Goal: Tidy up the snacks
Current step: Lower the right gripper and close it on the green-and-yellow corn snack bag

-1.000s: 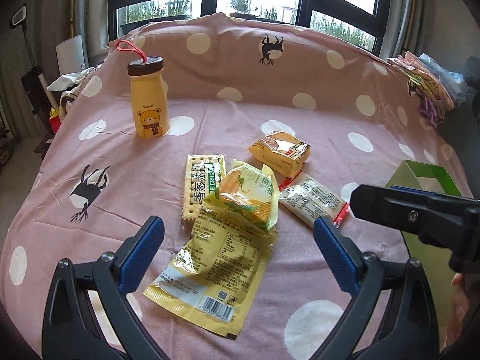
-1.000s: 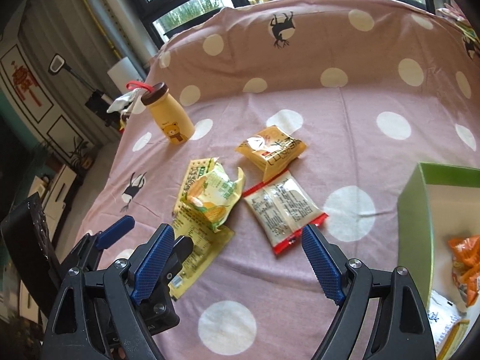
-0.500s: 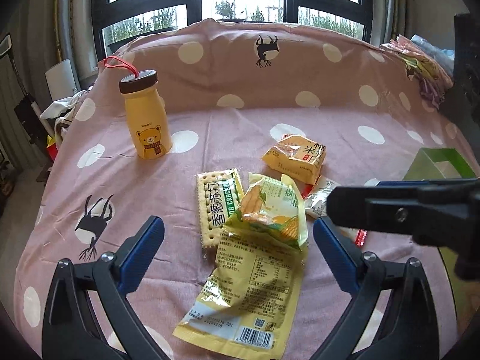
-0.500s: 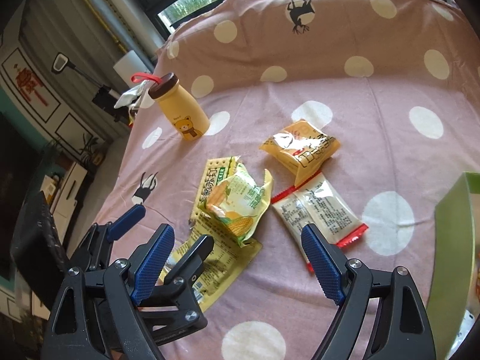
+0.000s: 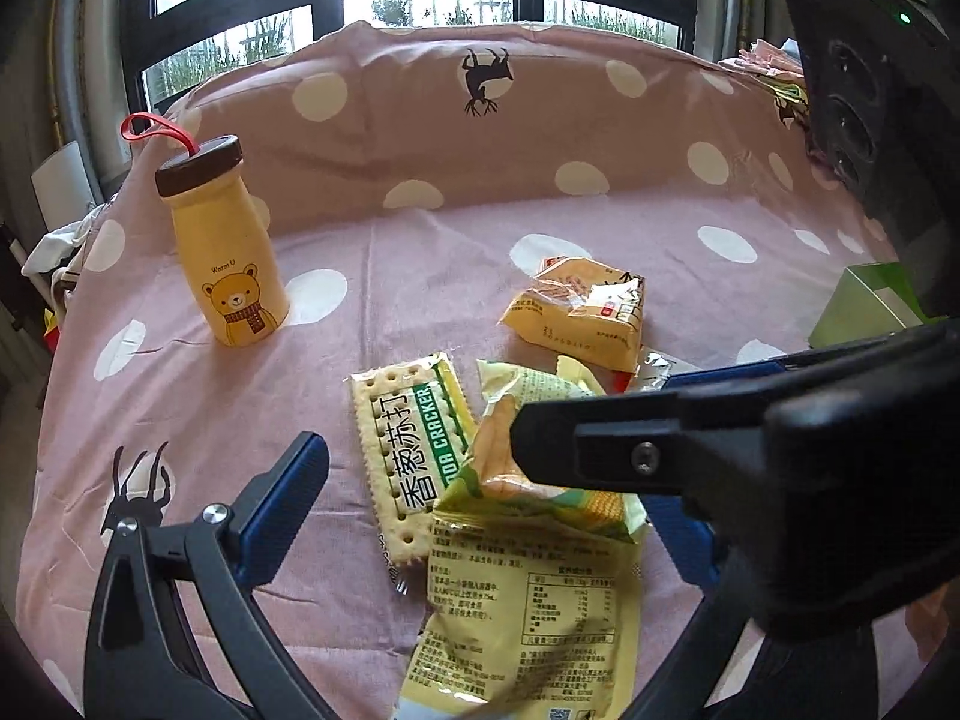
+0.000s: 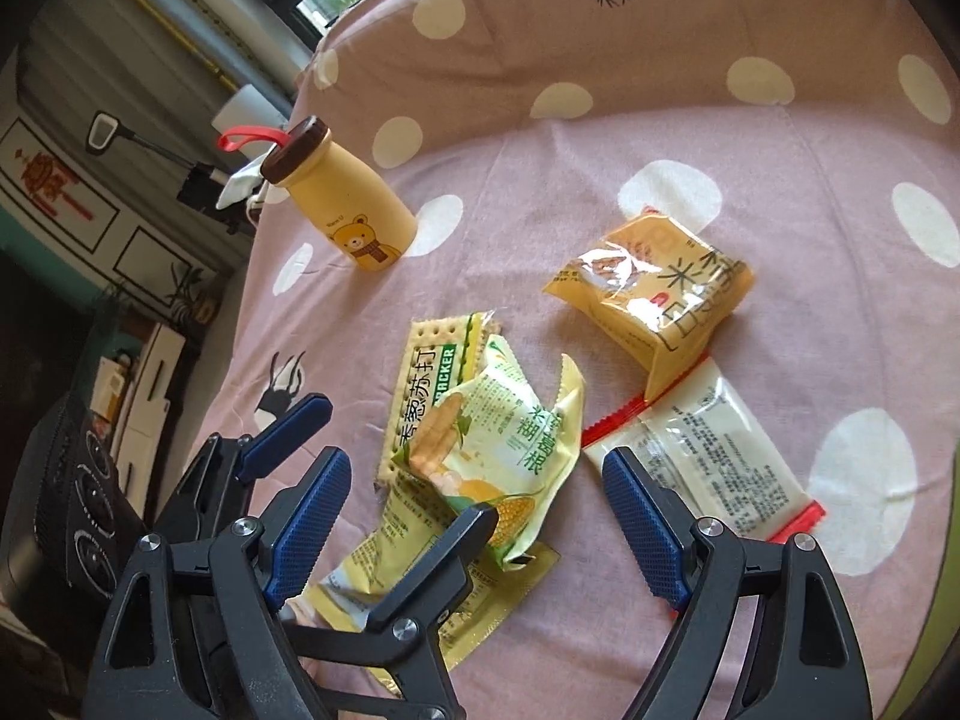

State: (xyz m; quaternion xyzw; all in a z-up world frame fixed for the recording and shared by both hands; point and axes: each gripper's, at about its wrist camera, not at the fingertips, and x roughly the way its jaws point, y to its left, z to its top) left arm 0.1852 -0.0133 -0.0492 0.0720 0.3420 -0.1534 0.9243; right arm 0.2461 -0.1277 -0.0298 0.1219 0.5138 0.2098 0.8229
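Observation:
A pile of snacks lies on the pink dotted cloth (image 5: pixel 420 276): a green-and-yellow corn snack bag (image 5: pixel 510 474) (image 6: pixel 498 456) rests on a soda cracker pack (image 5: pixel 408 444) (image 6: pixel 429 372) and a large flat yellow packet (image 5: pixel 522 624) (image 6: pixel 414 576). Behind them sit an orange-yellow pack (image 5: pixel 576 312) (image 6: pixel 654 288) and a white pack with red ends (image 6: pixel 714 468). My left gripper (image 5: pixel 480 528) (image 6: pixel 366 498) is open over the pile's near left side. My right gripper (image 6: pixel 474 525) is open above the corn bag; its black finger (image 5: pixel 660 456) crosses the left wrist view and hides the left gripper's right pad.
A yellow bear bottle (image 5: pixel 222 252) (image 6: pixel 336 204) with a brown cap and red loop stands at the far left. A green box (image 5: pixel 864 306) sits to the right, mostly hidden. The cloth rises into a padded back below the window.
Both grippers have come down and closer to the snack pile. The right gripper has swung left across the left wrist view. The green box has slid out of the right wrist view.

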